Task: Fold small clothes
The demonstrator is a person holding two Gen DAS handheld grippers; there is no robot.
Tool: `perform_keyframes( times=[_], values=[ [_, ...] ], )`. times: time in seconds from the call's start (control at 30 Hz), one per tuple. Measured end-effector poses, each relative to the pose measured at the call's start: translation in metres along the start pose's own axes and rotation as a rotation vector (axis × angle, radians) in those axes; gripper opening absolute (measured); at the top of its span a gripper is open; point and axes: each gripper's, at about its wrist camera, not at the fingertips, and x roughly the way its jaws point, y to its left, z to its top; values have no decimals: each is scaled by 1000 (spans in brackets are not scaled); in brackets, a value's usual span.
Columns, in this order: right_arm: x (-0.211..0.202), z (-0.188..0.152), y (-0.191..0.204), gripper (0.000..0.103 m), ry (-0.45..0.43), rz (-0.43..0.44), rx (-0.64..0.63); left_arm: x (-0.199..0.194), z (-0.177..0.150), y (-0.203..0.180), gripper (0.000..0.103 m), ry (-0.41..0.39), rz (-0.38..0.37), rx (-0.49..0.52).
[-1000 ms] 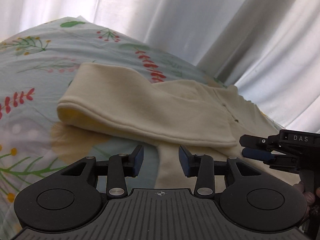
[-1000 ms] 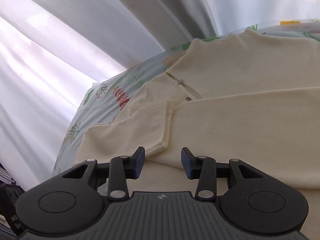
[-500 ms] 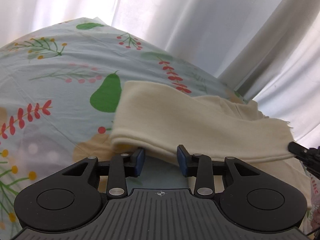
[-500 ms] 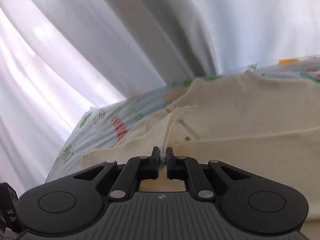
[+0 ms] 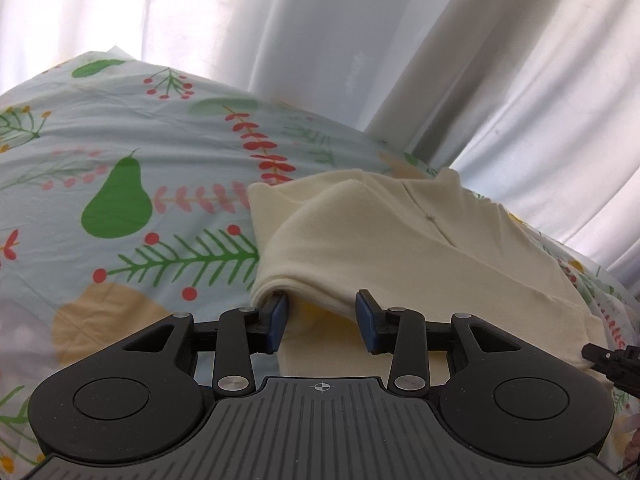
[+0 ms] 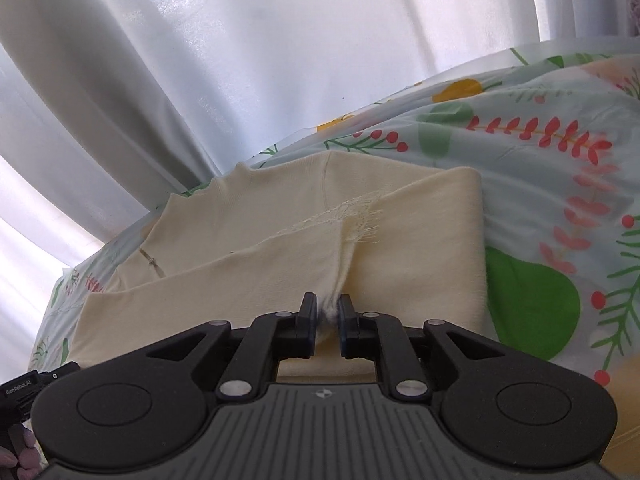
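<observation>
The cream garment (image 5: 400,240) lies folded over itself on the floral bedsheet (image 5: 120,152), filling the centre and right of my left view, white curtain (image 5: 280,32) across the top. In my right view it fills the centre and left, frayed hem (image 6: 360,216) sitting mid-frame on top. My right gripper (image 6: 327,316) has a bunched tuck of that layer between its jaws, and they're opening now, pads barely on the cloth. My left gripper (image 5: 322,316) stands with jaws spread, the folded edge draped across the gap, its left pad tucked under the fold; nothing pinched there. Risk, as I judge it: if the right lets go before the layer is laid flat, the bunch springs up and the fold slumps. And my left pad, pulled out carelessly, could drag the edge crooked.
</observation>
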Motion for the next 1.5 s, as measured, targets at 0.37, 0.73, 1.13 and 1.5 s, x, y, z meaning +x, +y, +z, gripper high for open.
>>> perform_keyframes(
  times=[0.37, 0.73, 1.13, 1.5],
  values=[
    [-15, 5, 35, 6, -155, -34, -175, -6, -4, -6, 43, 22, -21, 21],
    [-10, 13, 11, 6, -99, -139, -185, 4, -8, -7, 43, 67, -16, 8],
    [6, 11, 7, 6, -106, -224, -216, 9, -5, -9, 43, 68, 4, -7],
    [-36, 6, -25, 46, -84, -2, 207, -14, -11, -13, 48, 106, -121, -49]
  ],
)
